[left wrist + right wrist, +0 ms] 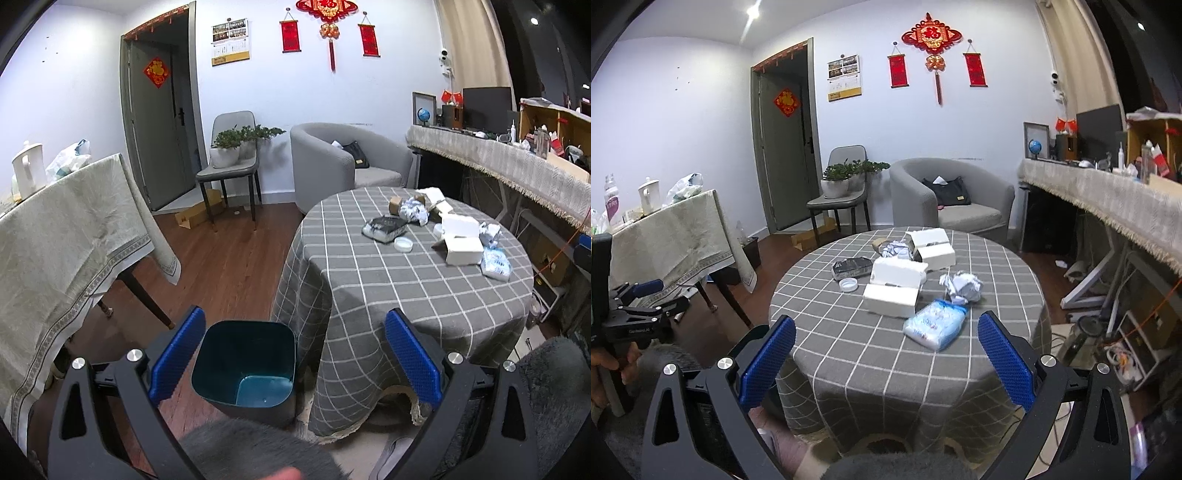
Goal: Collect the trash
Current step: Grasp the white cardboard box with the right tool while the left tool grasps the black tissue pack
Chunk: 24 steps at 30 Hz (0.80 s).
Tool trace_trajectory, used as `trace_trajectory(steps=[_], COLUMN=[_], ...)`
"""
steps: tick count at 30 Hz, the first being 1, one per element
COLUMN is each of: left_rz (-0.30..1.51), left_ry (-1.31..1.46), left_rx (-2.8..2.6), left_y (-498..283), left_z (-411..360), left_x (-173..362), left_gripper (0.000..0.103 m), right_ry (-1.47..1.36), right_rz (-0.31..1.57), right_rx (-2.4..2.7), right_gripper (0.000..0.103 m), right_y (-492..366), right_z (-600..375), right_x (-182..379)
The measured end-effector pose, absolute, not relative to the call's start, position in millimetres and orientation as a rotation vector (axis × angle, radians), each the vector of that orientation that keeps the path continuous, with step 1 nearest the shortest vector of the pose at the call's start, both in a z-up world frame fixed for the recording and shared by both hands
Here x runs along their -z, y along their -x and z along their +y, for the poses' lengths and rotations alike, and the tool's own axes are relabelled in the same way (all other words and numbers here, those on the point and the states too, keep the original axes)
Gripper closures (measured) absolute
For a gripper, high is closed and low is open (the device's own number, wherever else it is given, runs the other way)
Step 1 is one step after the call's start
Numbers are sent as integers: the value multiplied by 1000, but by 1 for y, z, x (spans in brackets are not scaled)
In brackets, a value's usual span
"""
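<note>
The trash lies in a loose cluster on the far half of the round table point(849, 354), the one with the grey checked cloth. Nearest the person is a crinkled clear plastic bag point(934, 326) — its long axis runs slantwise, from near-left up toward far-right. Just behind it sits a crumpled paper ball point(962, 287), and to their left two white foam boxes point(892, 291), a small white lid point(848, 284) and a dark flat packet point(851, 268). More boxes and another paper wad lie further back.

The right tongs point(886, 360) are spread wide and hold nothing; the plastic bag lies straight ahead of them and a little to the right of their centre line, up the table, not yet between the pads. That, I would say, is the relation that matters: this hand is clearly the nearer one, and a forward reach with a slight turn to cross the bag's long axis looks like all it needs.

The left tongs point(295, 356) are likewise wide apart and empty, held lower and off to the left, pointing down at the dark teal bin point(245, 363) on the floor beside the table's drape — the bin looks empty. From there the trash is well apart, up and to the right.
</note>
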<state>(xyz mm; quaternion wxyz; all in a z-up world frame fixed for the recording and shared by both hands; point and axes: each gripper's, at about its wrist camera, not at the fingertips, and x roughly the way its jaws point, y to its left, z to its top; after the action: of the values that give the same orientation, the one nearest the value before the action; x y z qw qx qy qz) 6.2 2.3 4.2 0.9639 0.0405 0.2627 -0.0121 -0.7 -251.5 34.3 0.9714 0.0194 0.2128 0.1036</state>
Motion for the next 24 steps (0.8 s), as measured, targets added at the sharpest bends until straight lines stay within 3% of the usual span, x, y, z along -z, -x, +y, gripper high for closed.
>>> trace_trajectory(steps=[18, 24], left_rz=[553, 582], left_ry=[-58, -84], left_rx=[155, 230], left_y=[-53, -85], left_z=[-2, -1], left_x=[-13, -2], left_gripper=[5, 11], right_ry=[-59, -54], right_rz=[552, 601], right_rx=[-187, -149], right_gripper=[3, 3], right_y=[-65, -104], right_z=[-225, -207], right_x=[-30, -15])
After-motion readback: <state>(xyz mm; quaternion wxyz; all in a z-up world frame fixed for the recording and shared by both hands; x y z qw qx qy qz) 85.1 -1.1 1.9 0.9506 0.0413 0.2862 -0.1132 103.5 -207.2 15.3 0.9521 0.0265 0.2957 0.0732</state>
